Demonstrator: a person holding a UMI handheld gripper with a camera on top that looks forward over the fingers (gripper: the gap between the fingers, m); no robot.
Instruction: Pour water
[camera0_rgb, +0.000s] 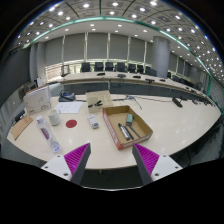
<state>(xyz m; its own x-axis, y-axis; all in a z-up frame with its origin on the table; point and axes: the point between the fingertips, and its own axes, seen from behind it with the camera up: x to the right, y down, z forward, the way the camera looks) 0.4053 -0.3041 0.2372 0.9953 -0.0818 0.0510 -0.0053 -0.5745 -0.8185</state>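
My gripper (111, 150) is open, its two magenta pads (76, 158) spread wide with nothing between them. It hangs above the near edge of a large pale table (170, 125). Far ahead and to the left of the fingers stands a small clear container (53, 118), beside a round red disc (71, 123). A pale object with a pink mark (51, 141) lies nearer, left of the left finger; I cannot tell what it is. All of these are well beyond the fingertips.
An open shallow cardboard box (127, 127) with a few items lies just ahead of the right finger. A small packet (93, 122), a white box (38, 100) and a brown carton (97, 98) sit further back. Chairs (110, 68) line the far side.
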